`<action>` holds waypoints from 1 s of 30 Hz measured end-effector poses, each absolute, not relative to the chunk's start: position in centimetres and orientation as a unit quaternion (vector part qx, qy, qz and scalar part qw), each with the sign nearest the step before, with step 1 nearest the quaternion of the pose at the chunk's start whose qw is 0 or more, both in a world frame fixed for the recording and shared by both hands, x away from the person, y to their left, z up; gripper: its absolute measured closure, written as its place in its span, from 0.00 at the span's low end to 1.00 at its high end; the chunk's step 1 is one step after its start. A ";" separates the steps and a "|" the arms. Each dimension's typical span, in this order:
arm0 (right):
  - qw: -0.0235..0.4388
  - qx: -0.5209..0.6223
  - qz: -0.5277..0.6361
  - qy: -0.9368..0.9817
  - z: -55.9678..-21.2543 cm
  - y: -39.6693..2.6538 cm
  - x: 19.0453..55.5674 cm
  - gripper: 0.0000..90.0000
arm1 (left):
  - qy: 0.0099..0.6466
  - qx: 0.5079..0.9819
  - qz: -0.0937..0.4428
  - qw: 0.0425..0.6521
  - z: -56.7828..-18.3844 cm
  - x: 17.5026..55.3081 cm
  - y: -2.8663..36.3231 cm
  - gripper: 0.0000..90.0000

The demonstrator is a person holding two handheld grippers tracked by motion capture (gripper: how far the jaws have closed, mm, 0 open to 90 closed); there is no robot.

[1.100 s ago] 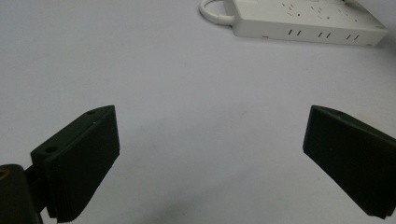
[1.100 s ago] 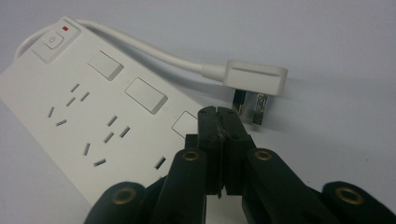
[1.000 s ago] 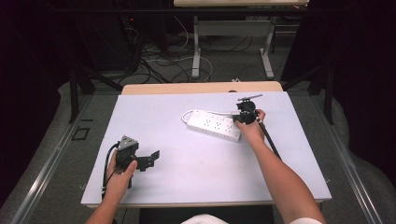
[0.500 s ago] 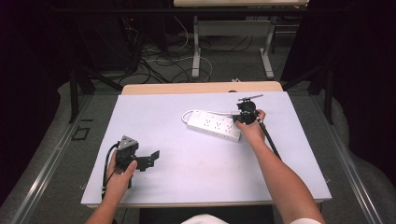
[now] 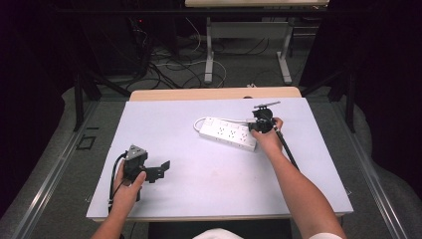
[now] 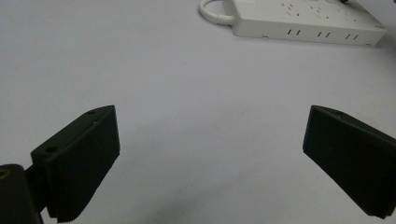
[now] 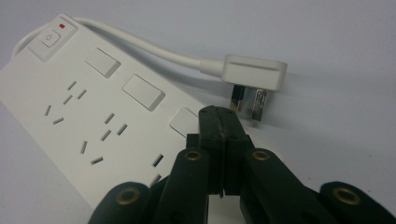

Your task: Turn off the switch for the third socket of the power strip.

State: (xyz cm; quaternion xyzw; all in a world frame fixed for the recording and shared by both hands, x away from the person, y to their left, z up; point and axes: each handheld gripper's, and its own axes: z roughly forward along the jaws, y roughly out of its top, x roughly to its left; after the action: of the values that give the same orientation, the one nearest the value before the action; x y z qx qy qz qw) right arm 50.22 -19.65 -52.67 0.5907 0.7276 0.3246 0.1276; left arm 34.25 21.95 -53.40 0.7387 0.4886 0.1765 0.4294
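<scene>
White sheet (image 5: 224, 169) covers table top; bare wood strip of table (image 5: 214, 93) at far edge. Beyond table: grey floor (image 5: 239, 64), tangle of cables (image 5: 169, 64), white legs of second desk (image 5: 209, 55). Dark frame posts (image 5: 78, 99) left and right. Dark curtain (image 5: 388, 74) at right side. Metal rail (image 5: 45, 184) along floor at left.

Power strip (image 5: 228, 133) on table (image 5: 209, 179), far right
</scene>
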 end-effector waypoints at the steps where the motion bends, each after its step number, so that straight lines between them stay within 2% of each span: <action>1: 0.129 0.592 0.326 0.726 -52.7 -19.7 50.2 1.00 | 0.489 0.738 0.176 0.430 -53.4 34.2 22.0 0.04; 14: 0.134 0.589 0.327 0.726 -52.5 -19.7 50.1 0.95 | 0.491 0.740 0.172 0.426 -53.4 34.2 22.0 0.04; 30: 0.134 0.569 0.330 0.741 -51.6 -20.0 49.7 0.81 | 0.490 0.739 0.175 0.429 -53.5 34.3 21.9 0.04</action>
State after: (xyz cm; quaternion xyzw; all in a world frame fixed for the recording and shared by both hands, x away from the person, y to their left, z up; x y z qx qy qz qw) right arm 49.66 -20.02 -51.64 0.5691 0.7410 0.3302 0.1342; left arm 34.28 21.94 -53.46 0.7385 0.4897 0.1752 0.4290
